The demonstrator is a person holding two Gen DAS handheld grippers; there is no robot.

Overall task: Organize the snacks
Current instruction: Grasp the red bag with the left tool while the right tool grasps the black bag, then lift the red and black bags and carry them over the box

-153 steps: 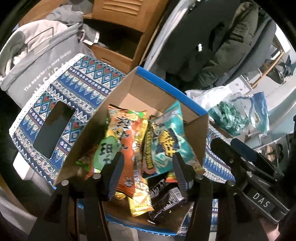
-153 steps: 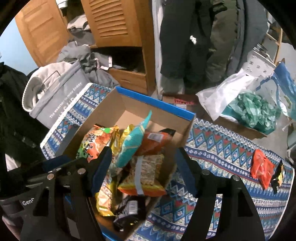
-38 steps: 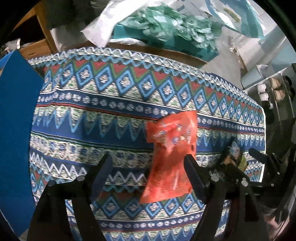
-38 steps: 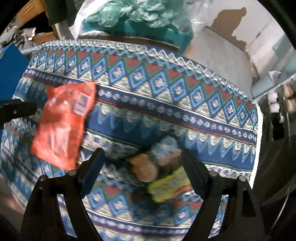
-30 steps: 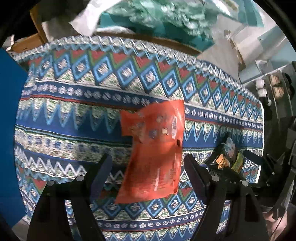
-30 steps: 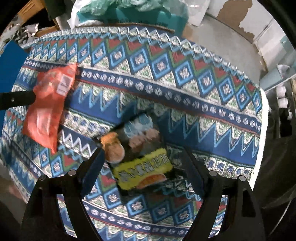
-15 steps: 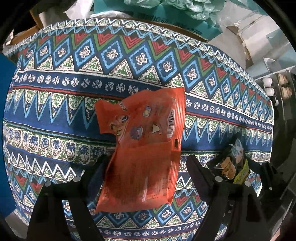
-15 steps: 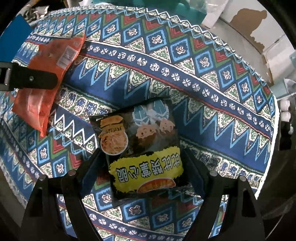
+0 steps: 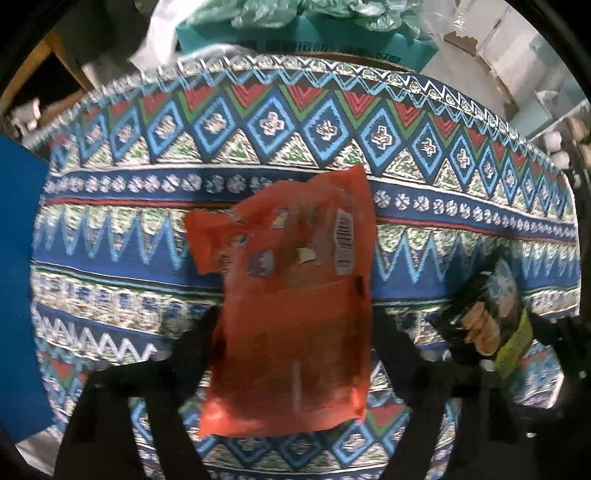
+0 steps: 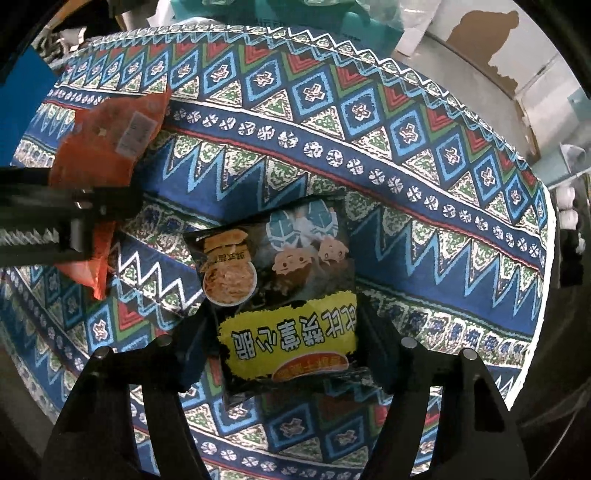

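An orange snack packet [image 9: 291, 314] lies on the patterned cloth [image 9: 129, 236]. My left gripper [image 9: 295, 332] points straight down over it, its jaws closing, and both pads meet the packet's long sides. To its right lies a black and yellow snack packet [image 10: 280, 295], also visible in the left wrist view [image 9: 491, 317]. My right gripper [image 10: 284, 332] straddles its lower half, jaws closing, pads against both edges. In the right wrist view the orange packet [image 10: 110, 147] shows at the left with a left-gripper finger [image 10: 74, 218] across it.
A blue box flap [image 9: 18, 295] stands at the far left. A teal carton with green plastic bags [image 9: 295, 33] sits beyond the cloth's far edge. The cloth ends at the right [image 10: 535, 295], with floor and shelves beyond.
Both grippers have come down closer to their packets and their jaws have narrowed onto the packets' sides. The left one also shifted so the orange packet sits centred between its fingers.
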